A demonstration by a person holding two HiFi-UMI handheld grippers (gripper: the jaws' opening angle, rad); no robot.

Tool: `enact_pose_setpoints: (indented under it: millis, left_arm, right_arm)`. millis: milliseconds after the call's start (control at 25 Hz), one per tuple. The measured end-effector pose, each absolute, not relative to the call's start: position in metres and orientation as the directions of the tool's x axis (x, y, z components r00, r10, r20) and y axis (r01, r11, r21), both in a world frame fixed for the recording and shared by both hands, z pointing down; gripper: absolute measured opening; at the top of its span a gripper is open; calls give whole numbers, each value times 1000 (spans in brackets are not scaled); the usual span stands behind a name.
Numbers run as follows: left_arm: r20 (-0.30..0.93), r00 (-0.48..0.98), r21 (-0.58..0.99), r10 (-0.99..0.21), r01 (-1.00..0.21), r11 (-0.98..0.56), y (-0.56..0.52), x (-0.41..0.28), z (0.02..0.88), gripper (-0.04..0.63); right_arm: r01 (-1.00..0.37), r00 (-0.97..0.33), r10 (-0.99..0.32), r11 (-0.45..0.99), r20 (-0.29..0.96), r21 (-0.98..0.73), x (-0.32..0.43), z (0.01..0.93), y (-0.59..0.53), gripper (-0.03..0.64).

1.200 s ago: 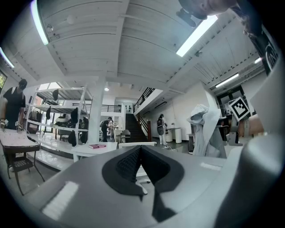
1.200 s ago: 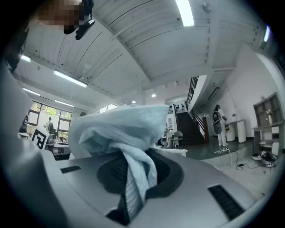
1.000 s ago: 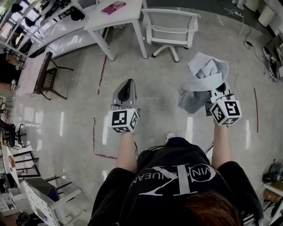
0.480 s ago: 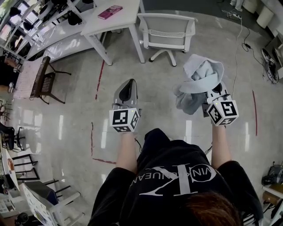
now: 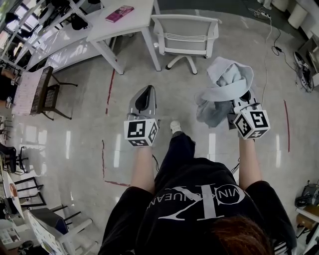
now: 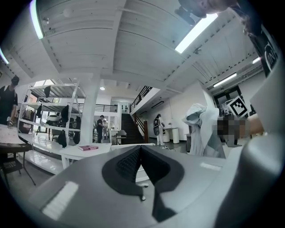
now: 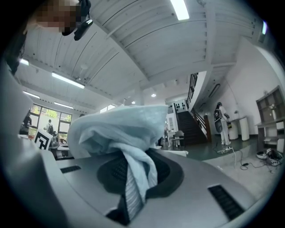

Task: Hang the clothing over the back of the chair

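Observation:
A pale blue-grey garment [image 5: 223,88] hangs bunched from my right gripper [image 5: 243,98], which is shut on a fold of it. In the right gripper view the cloth [image 7: 121,129] spills over the jaws and a strip of it is pinched between the pads. My left gripper [image 5: 144,97] is held level beside it, shut, with nothing in it; its pads [image 6: 130,161] meet at the tip. The white office chair [image 5: 185,33] stands ahead on the floor with its back towards me. From the left gripper view the garment [image 6: 203,130] shows at the right.
A white table [image 5: 130,22] with a pink book [image 5: 118,12] stands left of the chair. A dark wooden chair [image 5: 49,90] is at the far left. Cables [image 5: 272,31] trail over the floor at the right. Red tape lines [image 5: 110,88] mark the floor.
The person has stepped forward, one foot now showing between the grippers. Both grippers advanced towards the white chair, and the garment stays in the right one.

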State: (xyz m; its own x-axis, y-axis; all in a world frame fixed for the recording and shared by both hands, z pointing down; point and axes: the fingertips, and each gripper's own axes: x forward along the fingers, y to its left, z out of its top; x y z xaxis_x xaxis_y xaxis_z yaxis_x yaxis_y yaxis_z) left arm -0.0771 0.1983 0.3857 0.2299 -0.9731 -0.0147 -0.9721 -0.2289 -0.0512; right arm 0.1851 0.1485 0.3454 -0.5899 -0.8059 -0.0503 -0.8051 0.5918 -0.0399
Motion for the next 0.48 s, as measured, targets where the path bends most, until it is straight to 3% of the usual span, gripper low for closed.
enact_pose_setpoints:
  millis: [480]
  left_arm:
    - [1,265,-62,-964,-962,-264,137,-73,395,11]
  right_arm:
    - [-799,-599,-800,600,-29,-33,168,355,100,54]
